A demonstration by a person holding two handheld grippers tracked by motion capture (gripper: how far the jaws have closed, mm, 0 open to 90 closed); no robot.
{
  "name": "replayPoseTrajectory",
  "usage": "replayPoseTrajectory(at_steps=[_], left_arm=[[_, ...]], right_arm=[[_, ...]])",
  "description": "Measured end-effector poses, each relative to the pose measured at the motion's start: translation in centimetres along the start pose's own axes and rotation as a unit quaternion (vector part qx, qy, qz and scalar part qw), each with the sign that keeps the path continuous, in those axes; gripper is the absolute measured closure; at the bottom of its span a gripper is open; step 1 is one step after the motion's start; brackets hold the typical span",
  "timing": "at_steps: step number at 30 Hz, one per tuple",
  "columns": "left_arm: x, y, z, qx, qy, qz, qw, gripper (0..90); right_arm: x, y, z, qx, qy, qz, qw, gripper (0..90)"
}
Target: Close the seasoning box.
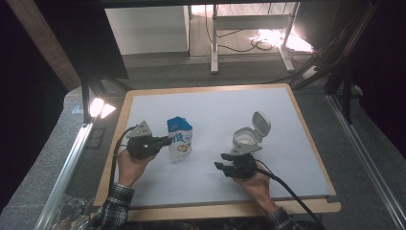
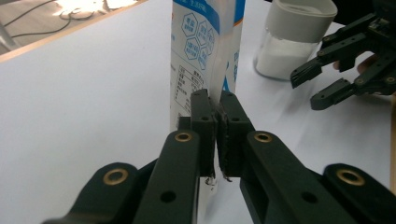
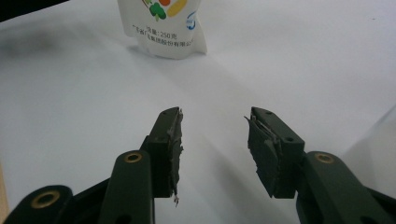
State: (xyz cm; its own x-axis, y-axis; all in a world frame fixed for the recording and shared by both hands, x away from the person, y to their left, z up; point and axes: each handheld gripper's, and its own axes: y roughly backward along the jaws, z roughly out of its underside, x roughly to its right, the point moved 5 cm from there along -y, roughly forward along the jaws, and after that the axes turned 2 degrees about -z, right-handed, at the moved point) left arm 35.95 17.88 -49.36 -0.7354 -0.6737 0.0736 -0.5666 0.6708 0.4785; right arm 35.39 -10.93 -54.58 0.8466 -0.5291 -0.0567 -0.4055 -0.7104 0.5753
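From the high view, I see the blue-and-white soft plastic stand-up pouch [image 1: 179, 139] standing left of centre on the white table mat [image 1: 287, 129]. My left gripper [image 1: 165, 141] is touching its left edge, and my right gripper [image 1: 219, 166] sits lower centre, just below the white-capped clear jar with its flip lid open [image 1: 249, 134].

In the left gripper view, the pouch [image 2: 205, 51] rises through the middle of the frame and the jaws are pinched nearly together on its thin side seam. The film looks limp and slick, so I judge the sealed seam the best hold; squeezing the belly would only dent it. The jar [image 2: 292, 37] stands upper right, and the right gripper [image 2: 322, 81] beside it.

In the right gripper view, the jaws stand partly apart with nothing between them, and the pouch's base [image 3: 163, 32] sits at top centre. It reads light and easily tipped.
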Motion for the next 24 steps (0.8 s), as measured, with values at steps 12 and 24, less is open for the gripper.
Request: replayPoseTrajectory(at_steps=[12,24], left_arm=[[-0.1,-0.2,1.6,-0.001,0.009,-0.007,0.9999,75.8],[0.4,-1.1,2.7,-0.030,0.008,-0.029,0.9991,49.8]], right_arm=[[0.2,0.4,0.8,-0.006,0.000,0.001,1.0000,54.4],[0.2,1.3,1.3,-0.008,0.000,0.000,1.0000,54.4]])
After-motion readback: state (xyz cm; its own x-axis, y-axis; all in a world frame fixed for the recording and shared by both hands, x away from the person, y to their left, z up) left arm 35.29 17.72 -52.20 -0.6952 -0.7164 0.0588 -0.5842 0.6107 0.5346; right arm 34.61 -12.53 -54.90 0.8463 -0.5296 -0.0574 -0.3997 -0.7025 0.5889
